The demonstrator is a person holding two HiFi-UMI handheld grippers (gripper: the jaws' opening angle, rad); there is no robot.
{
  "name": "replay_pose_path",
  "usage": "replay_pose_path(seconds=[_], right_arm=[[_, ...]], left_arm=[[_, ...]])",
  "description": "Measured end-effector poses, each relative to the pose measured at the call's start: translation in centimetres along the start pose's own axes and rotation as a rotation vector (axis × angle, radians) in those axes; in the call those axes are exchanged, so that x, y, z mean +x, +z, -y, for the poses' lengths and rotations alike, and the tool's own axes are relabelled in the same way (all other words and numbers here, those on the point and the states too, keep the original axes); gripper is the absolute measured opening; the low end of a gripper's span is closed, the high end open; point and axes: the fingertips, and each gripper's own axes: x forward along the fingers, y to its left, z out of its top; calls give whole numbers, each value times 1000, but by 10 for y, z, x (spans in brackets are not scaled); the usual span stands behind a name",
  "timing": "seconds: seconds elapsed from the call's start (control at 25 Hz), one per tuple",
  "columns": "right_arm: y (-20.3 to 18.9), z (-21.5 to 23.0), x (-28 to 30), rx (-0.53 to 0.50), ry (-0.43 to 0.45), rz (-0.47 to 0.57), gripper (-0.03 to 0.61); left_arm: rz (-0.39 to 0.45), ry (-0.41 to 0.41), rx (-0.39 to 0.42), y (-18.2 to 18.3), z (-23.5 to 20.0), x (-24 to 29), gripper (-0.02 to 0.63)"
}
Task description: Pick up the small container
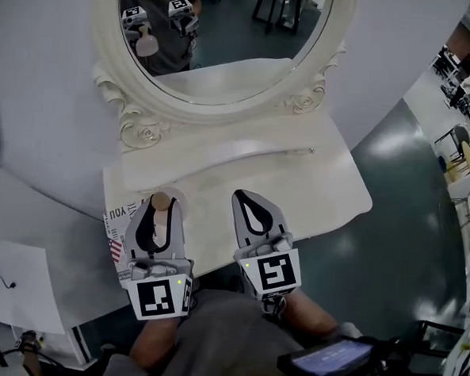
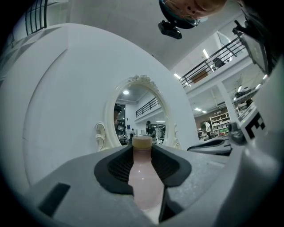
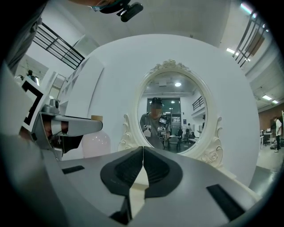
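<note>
A small pale pink bottle-shaped container (image 2: pixel 143 175) with a tan cap stands upright between the jaws of my left gripper (image 2: pixel 143 153), which is shut on its neck and body. In the head view the container (image 1: pixel 161 212) shows inside the left gripper (image 1: pixel 161 206), held above the front left of the white dressing table (image 1: pixel 314 188). The right gripper view shows the container (image 3: pixel 95 142) at the left, under the left gripper's jaw. My right gripper (image 3: pixel 143 153) is shut, its pads touching with nothing between them; it (image 1: pixel 250 200) hangs beside the left one.
An oval mirror (image 1: pixel 229 32) in an ornate white frame stands at the back of the table and reflects a person with both grippers. A white curved wall rises behind it. Dark floor lies to the right, with a phone (image 1: pixel 332 360) near the person's lap.
</note>
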Motion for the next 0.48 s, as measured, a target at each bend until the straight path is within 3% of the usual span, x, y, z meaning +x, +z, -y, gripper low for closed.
replay_pose_path(seconds=[0.48], right_arm=[[2, 4, 5, -12, -23, -1, 14]], left_arm=[[-12, -26, 2, -4, 1, 9, 132]])
